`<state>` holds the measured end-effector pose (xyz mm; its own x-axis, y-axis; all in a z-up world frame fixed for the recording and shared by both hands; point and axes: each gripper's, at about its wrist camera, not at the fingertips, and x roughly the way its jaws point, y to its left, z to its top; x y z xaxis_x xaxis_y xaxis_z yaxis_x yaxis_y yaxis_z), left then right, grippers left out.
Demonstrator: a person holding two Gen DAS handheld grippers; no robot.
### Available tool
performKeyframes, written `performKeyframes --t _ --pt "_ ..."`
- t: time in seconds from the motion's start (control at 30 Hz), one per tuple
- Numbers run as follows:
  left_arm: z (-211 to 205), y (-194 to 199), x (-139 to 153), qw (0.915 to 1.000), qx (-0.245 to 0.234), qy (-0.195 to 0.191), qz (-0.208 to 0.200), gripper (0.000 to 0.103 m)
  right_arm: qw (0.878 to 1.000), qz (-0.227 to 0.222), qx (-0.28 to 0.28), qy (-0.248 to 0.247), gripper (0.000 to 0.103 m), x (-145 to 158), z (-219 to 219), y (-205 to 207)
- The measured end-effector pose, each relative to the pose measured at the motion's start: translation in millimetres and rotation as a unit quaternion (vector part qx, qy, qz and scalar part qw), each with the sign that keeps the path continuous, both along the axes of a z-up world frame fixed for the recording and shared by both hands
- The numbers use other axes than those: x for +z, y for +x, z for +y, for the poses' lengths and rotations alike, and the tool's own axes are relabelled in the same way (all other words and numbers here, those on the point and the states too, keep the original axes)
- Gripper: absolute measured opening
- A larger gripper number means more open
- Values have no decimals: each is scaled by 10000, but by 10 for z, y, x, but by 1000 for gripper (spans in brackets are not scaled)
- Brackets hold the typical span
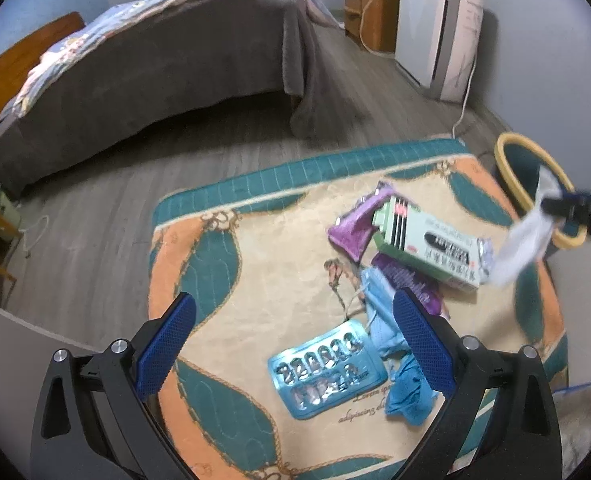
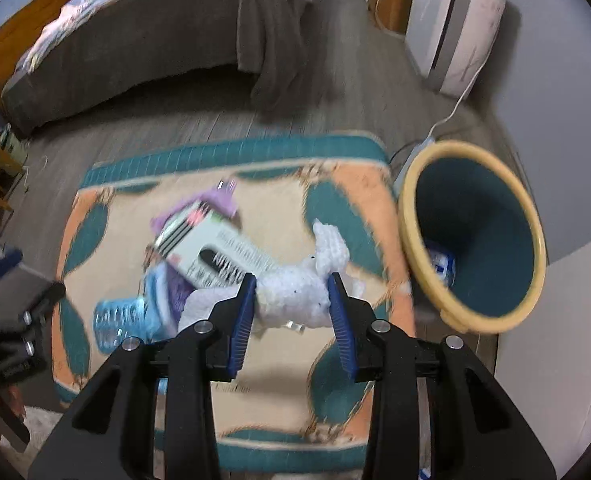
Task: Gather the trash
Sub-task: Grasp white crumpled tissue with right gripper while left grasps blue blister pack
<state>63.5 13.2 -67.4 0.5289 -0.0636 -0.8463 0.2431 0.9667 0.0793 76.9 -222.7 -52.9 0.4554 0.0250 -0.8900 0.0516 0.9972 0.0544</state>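
So, left wrist view first: the left tongs point(image 1: 295, 344) hang wide open over the rug point(image 1: 279, 240) with nothing between the blue pads. Using the rug as the landmark, the trash sits in a loose pile on its right half: a pale green carton point(image 1: 427, 248) lying on its side on top of a purple wrapper point(image 1: 355, 224), a light blue blister pack point(image 1: 327, 372) flat nearer the camera, and some crumpled blue plastic point(image 1: 403, 384) touching the pack's right edge. Off the rug's right edge stands the bin point(image 1: 511, 160), teal inside with a yellow rim. The right tongs point(image 1: 551, 208) poke in from that side, up above the rug's right edge in front of the bin, with a white crumpled wad point(image 1: 523, 240) dangling from them.

Right wrist view: the right tongs point(image 2: 291, 308) are closed down partway and squeezing that white crumpled wad point(image 2: 295, 288), both pads pressed into its sides, so it's held up off the rug point(image 2: 279, 352). The bin point(image 2: 471, 304) is tilted just past the rug's right edge, with a blue-and-white scrap point(image 2: 441, 264) lying at its bottom. The carton point(image 2: 215, 256) and blister pack point(image 2: 119, 320) are blurry, on the rug's left-middle part. The left tongs point(image 2: 15, 304) show at the rug's left edge.
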Motion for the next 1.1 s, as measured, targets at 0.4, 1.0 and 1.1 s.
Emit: performKeyframes --t 0.4,1.0,1.1 --pt "-27 -32 -857 9840 -768 771 1412 98 9978 236 15 615 36 -159 116 241" --pt "-193 108 -1133 9793 -1071 590 1613 94 9969 135 -94 774 36 -83 23 280" --pt "-147 69 -1157 9772 -1150 431 1734 85 9968 143 -72 788 36 -87 45 297"
